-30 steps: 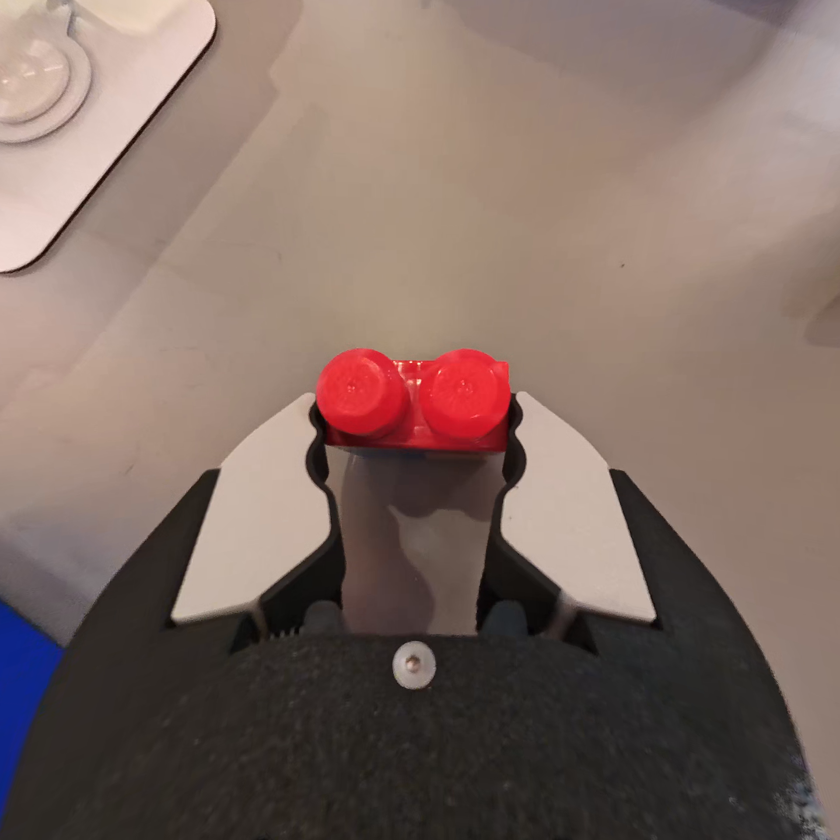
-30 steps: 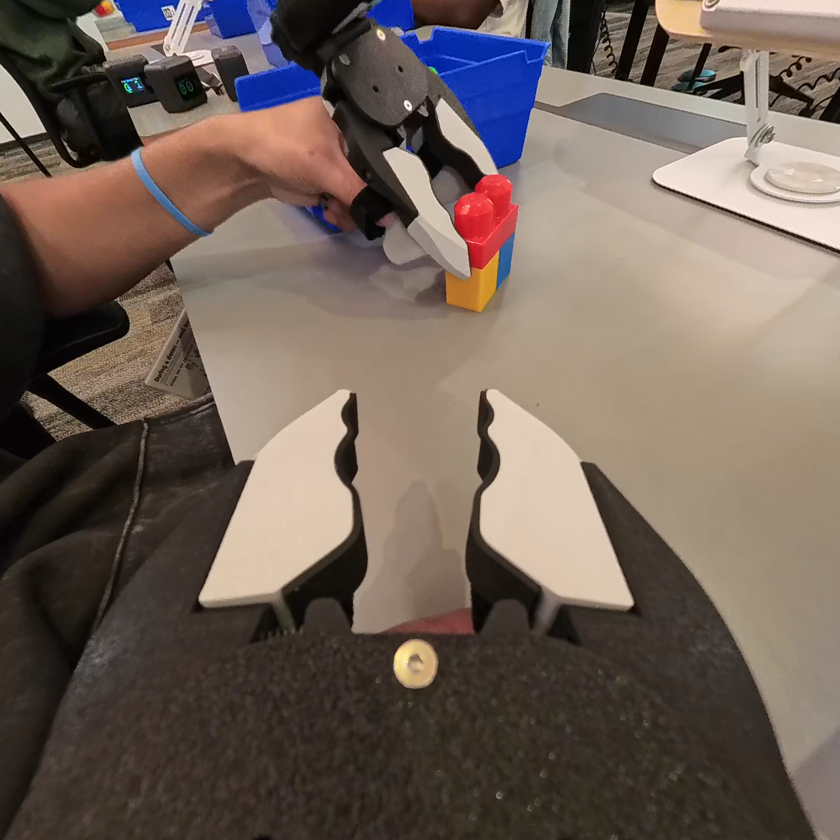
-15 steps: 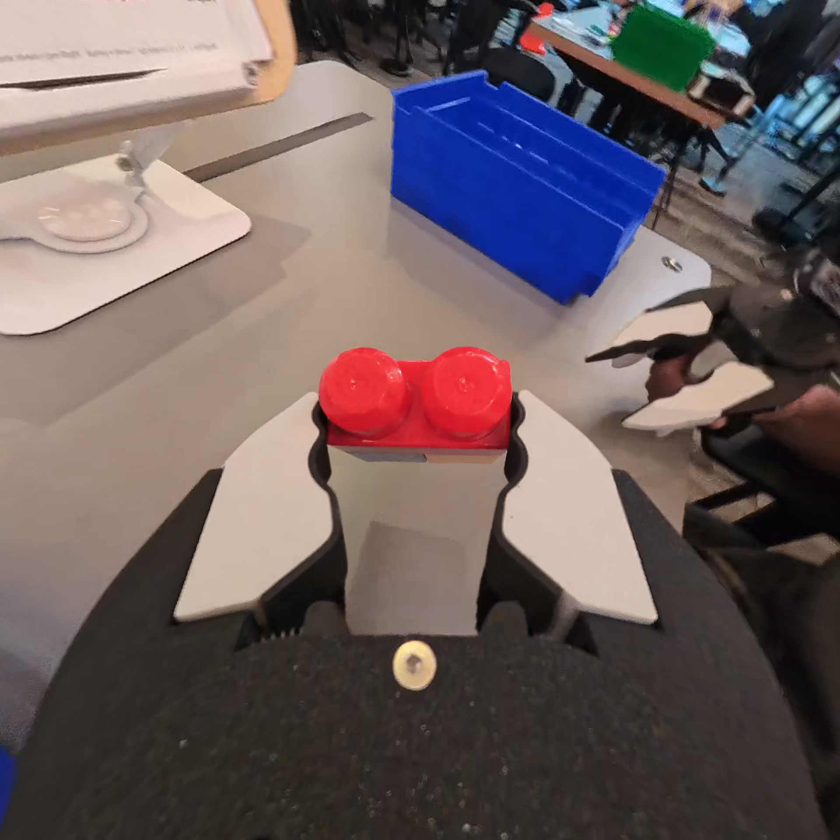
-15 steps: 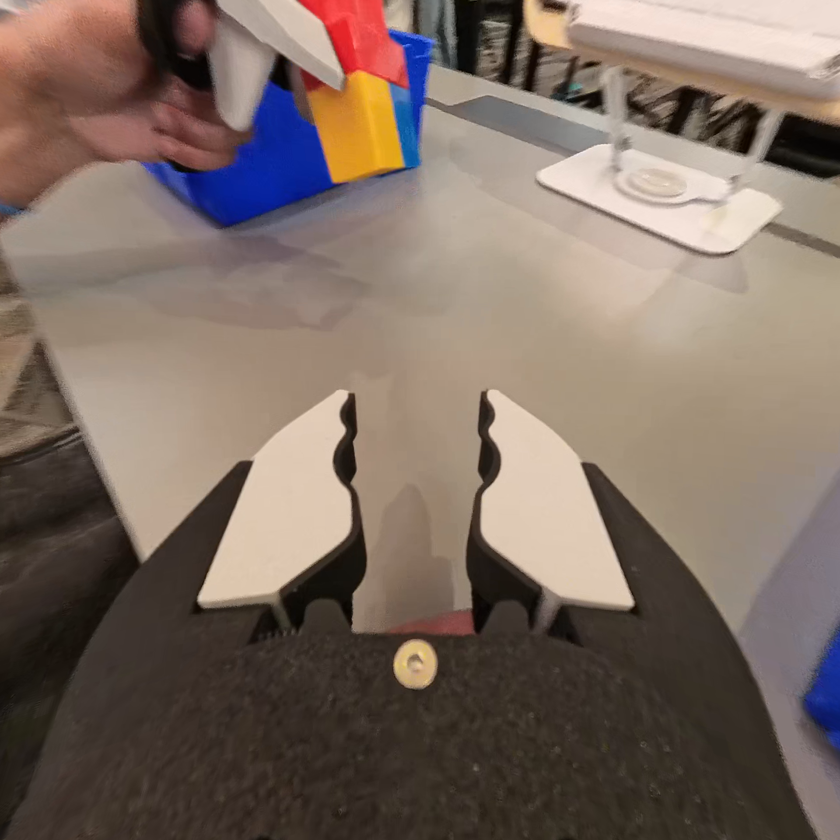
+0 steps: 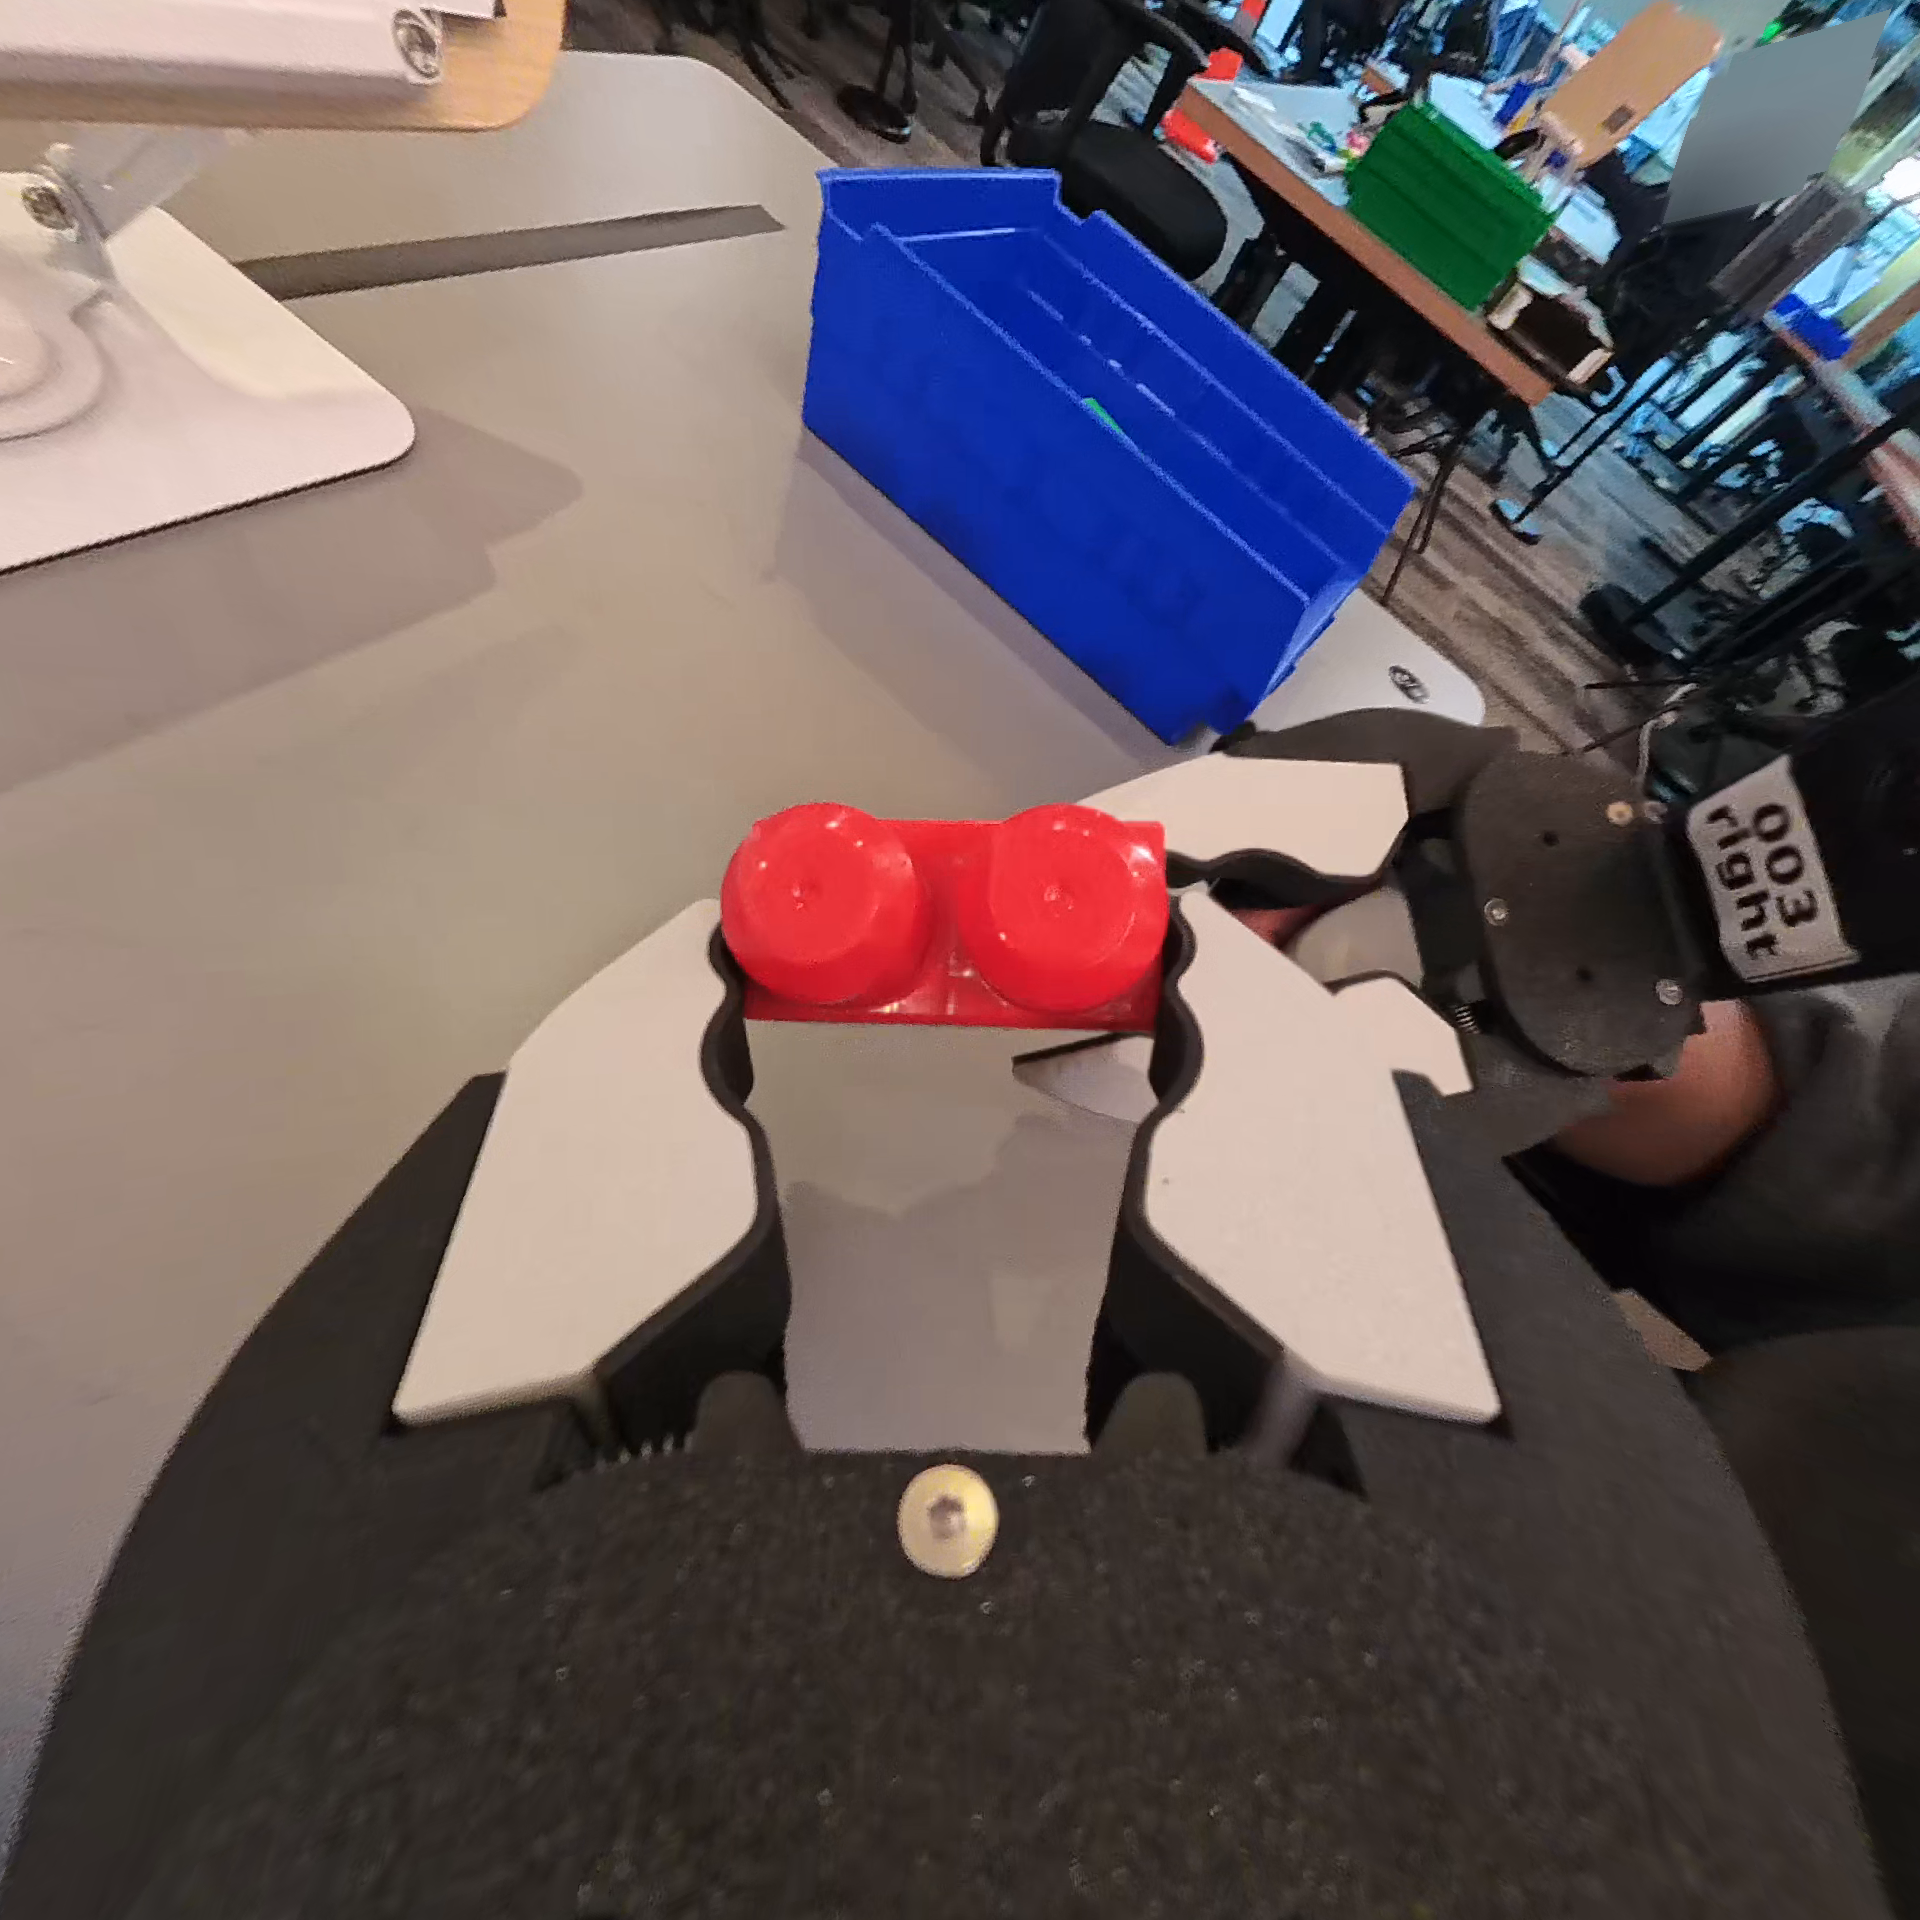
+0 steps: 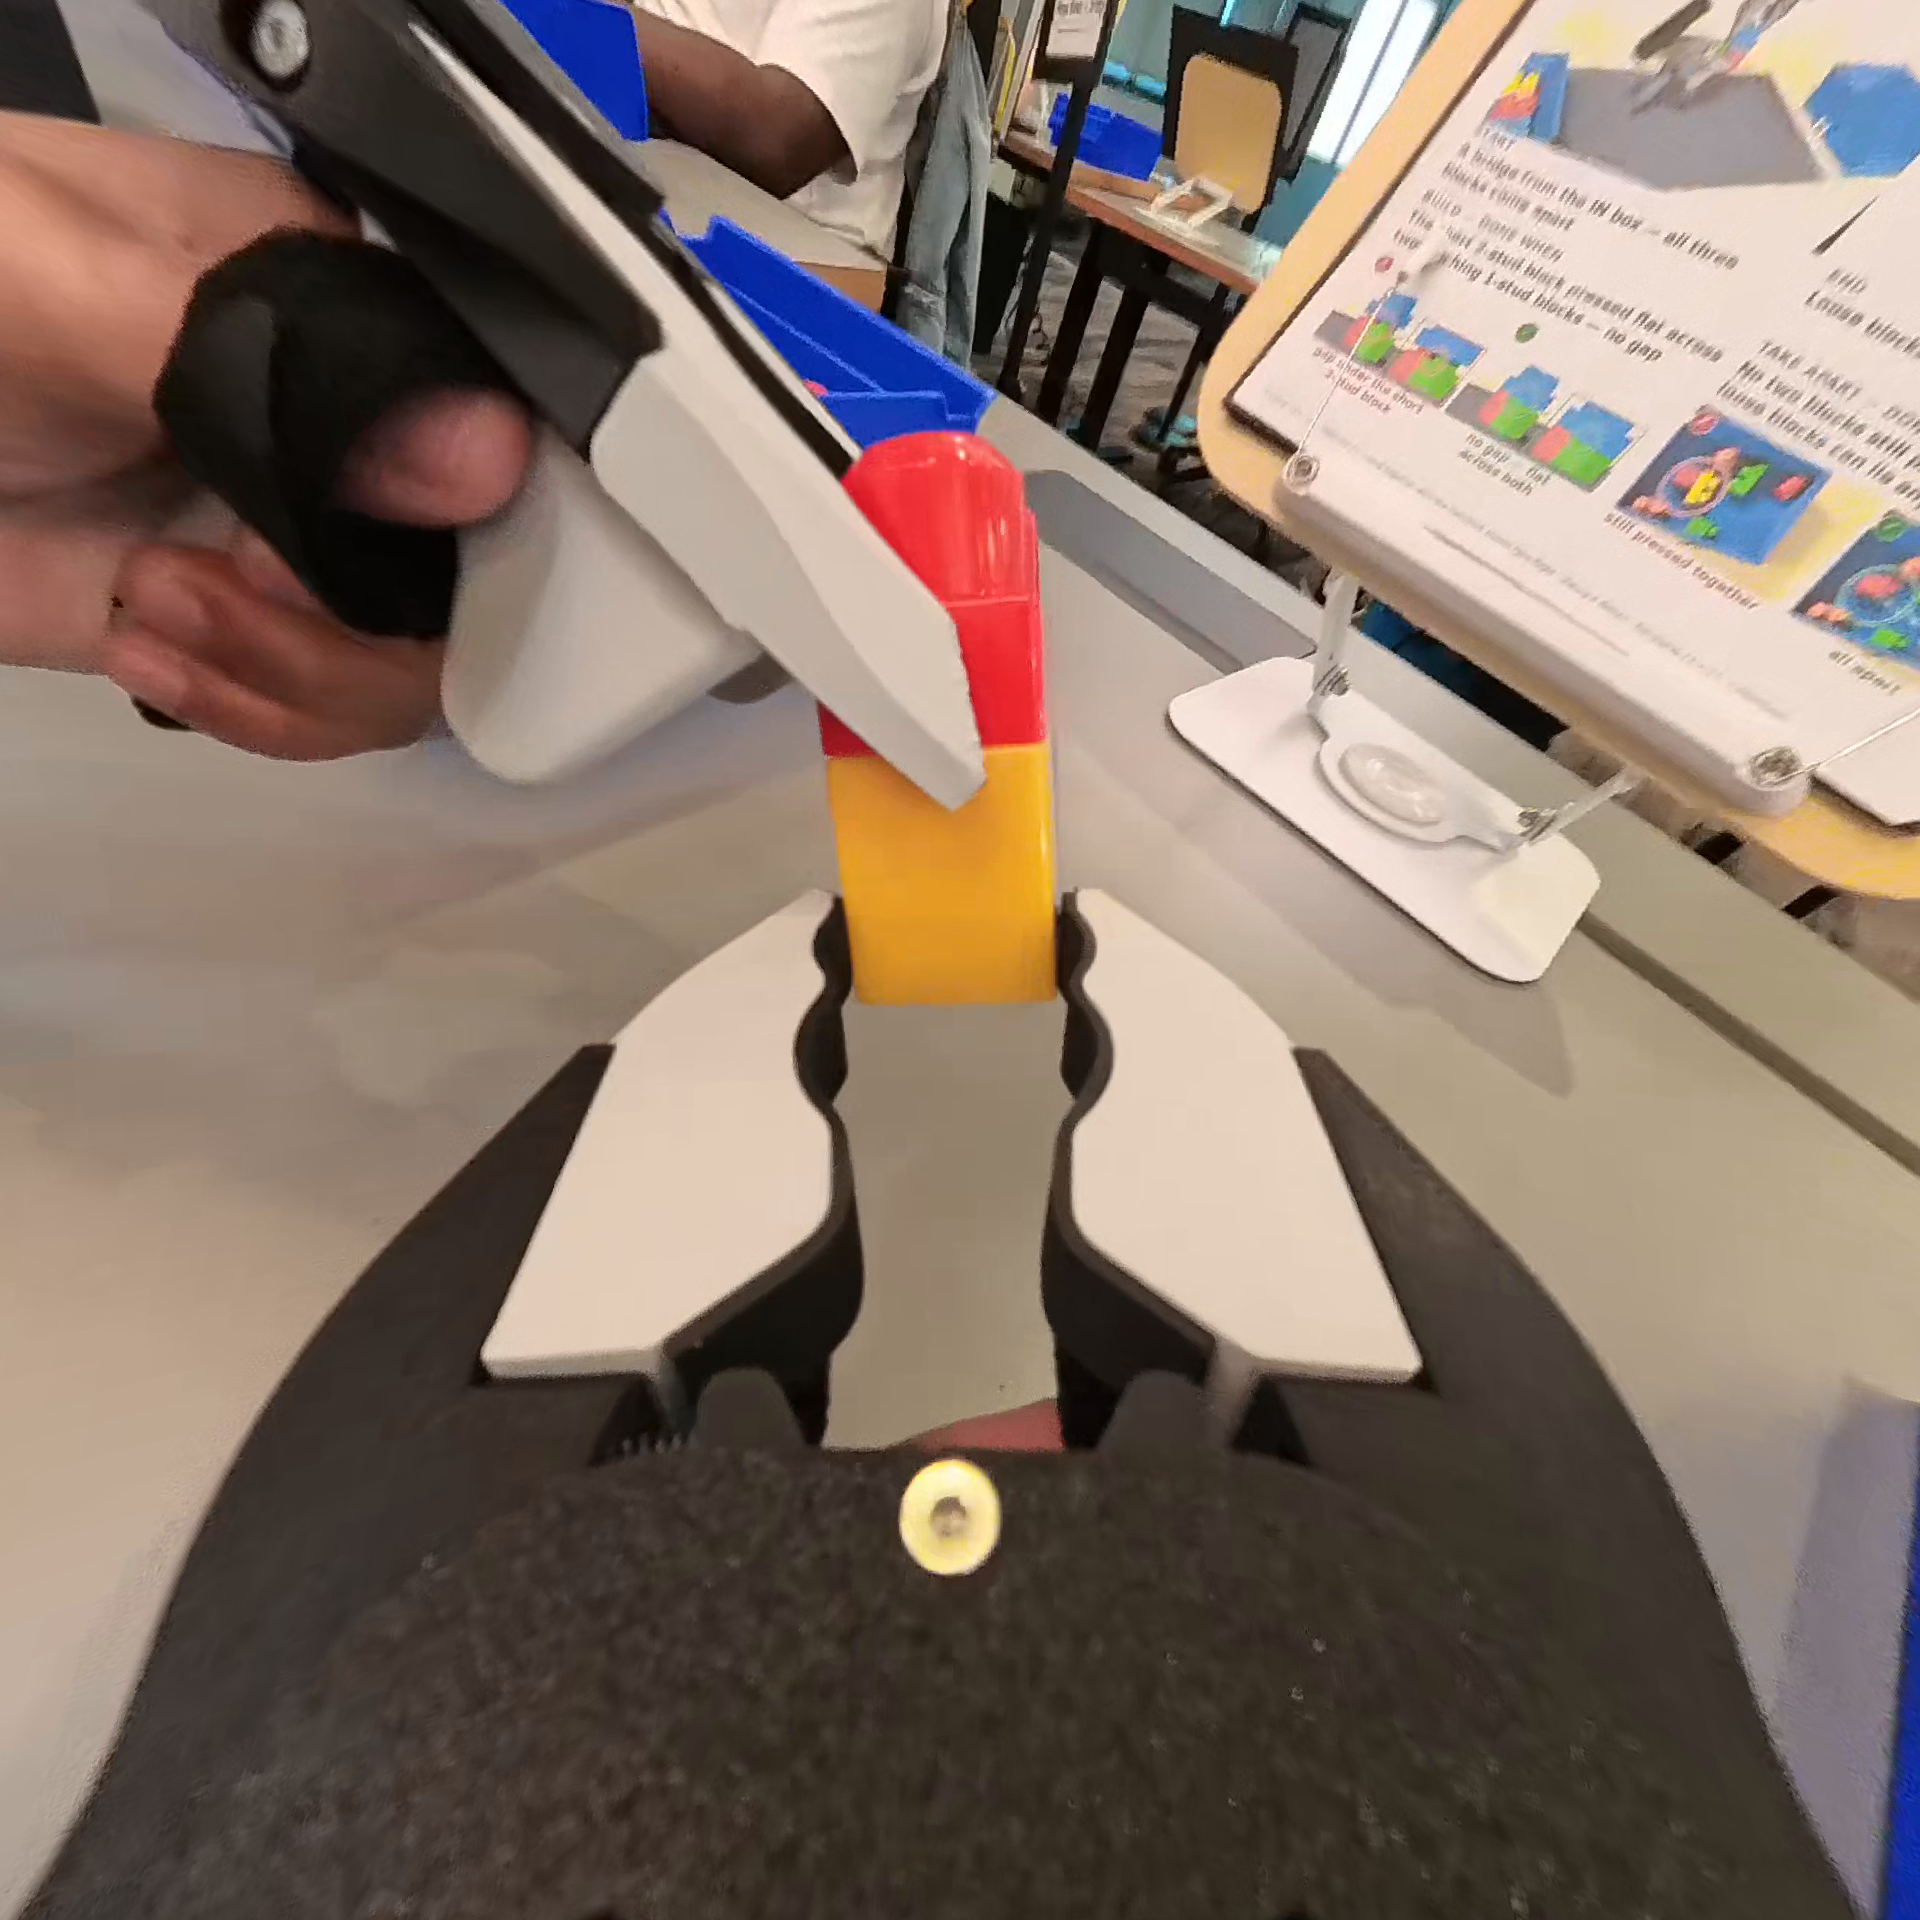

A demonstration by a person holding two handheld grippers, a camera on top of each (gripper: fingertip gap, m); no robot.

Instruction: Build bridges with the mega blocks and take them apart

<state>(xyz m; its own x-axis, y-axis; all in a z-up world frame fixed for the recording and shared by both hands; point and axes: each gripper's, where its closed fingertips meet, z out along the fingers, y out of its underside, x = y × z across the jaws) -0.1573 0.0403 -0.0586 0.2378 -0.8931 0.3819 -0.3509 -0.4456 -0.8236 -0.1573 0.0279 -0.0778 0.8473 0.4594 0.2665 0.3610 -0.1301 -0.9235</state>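
A stack of blocks hangs above the grey table (image 5: 364,831), held between both grippers. My left gripper (image 5: 945,966) is shut on the red two-stud block (image 5: 945,914) at the top. In the right wrist view the red block (image 6: 966,582) sits on a yellow block (image 6: 945,883). My right gripper (image 6: 951,935) has its pads against both sides of the yellow block. The left gripper's finger (image 6: 790,582) reaches in from the upper left. In the left wrist view the right gripper's fingers (image 5: 1278,821) come in from the right, just under the red block. Any block behind the yellow one is hidden.
A blue bin (image 5: 1091,447) stands on the table behind the blocks. A white stand base (image 6: 1382,821) carries a tilted instruction board (image 6: 1558,364) at the right. A hand (image 6: 208,499) holds the left gripper. A person (image 6: 831,104) and other desks are in the background. Left and right tips are no more than a few centimetres apart.
My right gripper has moved up to the stack and narrowed onto the yellow block. The left gripper has brought the stack nearer and lower, still shut on the red block.
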